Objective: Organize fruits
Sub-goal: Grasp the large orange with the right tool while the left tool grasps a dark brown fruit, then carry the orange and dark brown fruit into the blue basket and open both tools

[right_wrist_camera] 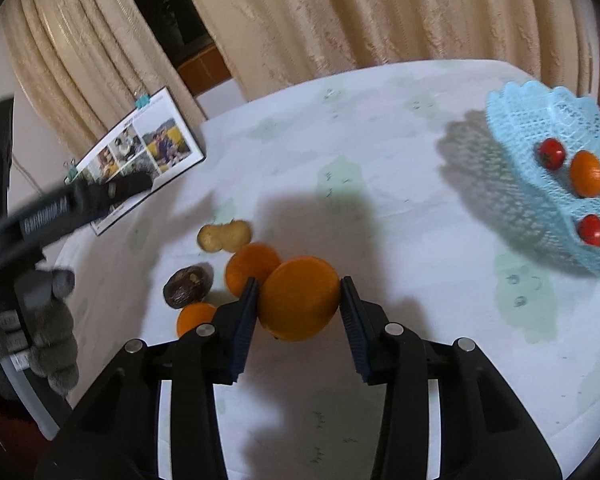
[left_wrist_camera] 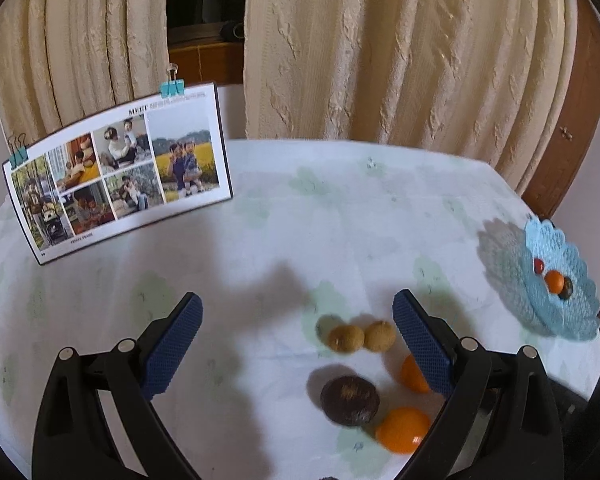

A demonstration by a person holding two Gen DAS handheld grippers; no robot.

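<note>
Round table under a white cloth with pale green prints (left_wrist_camera: 340, 208), backed by cream textured curtains (left_wrist_camera: 400, 48) at the far edge. Standing on the cloth at far left, a clipped photo-collage board (left_wrist_camera: 120, 176), held by teal binder clips along its top edge. At the right edge of the table, a light blue lace-pattern plastic basket (right_wrist_camera: 540, 200), holding two small red tomatoes (right_wrist_camera: 551, 153), a small orange citrus (right_wrist_camera: 587, 173) and a dark fruit partly out of frame. Right black two-finger gripper with blue ribbed pads (right_wrist_camera: 299, 300) clamped on a large round orange (right_wrist_camera: 300, 298), one pad against each side; cannot tell whether the fruit is off the cloth. Left black gripper with blue pads (left_wrist_camera: 298, 312) spread wide, holding nothing, above the cloth beside the loose fruit. Gloved grey hand (right_wrist_camera: 40, 328) on the left gripper's handle at the left of the right wrist view. Just behind the gripped fruit, a second medium orange (right_wrist_camera: 252, 266), touching it in this view. Left of that, a dark brown wrinkled round fruit (right_wrist_camera: 188, 286), with a smaller orange (right_wrist_camera: 194, 318) just below it. Farthest back in the cluster, two small tan round fruits (right_wrist_camera: 224, 235), touching each other.
</note>
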